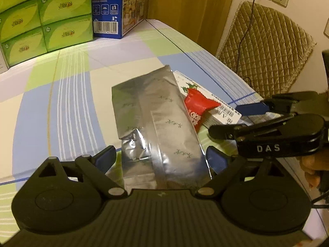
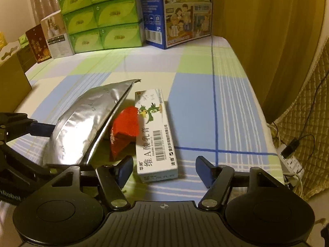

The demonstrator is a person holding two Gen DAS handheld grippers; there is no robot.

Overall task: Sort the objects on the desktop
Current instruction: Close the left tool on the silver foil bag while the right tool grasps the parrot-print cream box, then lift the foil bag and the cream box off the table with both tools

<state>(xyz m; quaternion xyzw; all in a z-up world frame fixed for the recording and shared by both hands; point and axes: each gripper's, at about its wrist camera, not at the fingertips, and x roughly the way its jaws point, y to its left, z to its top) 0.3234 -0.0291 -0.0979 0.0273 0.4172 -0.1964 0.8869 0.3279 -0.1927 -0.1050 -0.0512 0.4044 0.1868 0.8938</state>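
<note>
A silver foil pouch (image 1: 156, 119) sits between the blue pads of my left gripper (image 1: 161, 158), which is shut on its near end. In the right wrist view the pouch (image 2: 88, 119) is tilted, its raised edge leaning over a red packet (image 2: 125, 127). One blue left finger (image 2: 40, 127) shows behind it. The red packet (image 1: 197, 107) lies partly on a long white medicine box (image 1: 224, 111). My right gripper (image 2: 164, 171) is open, its pads on either side of the near end of the white box (image 2: 158, 135), not touching it. It also shows in the left wrist view as the right gripper (image 1: 232, 119).
Stacked green tissue boxes (image 2: 102, 20) and a tall blue carton (image 2: 176, 14) stand at the back of the checked tablecloth (image 2: 205, 107). A cardboard box (image 2: 10, 78) stands at the left. Beyond the table's right edge are a quilted chair (image 1: 267, 41) and a power strip (image 2: 292, 160).
</note>
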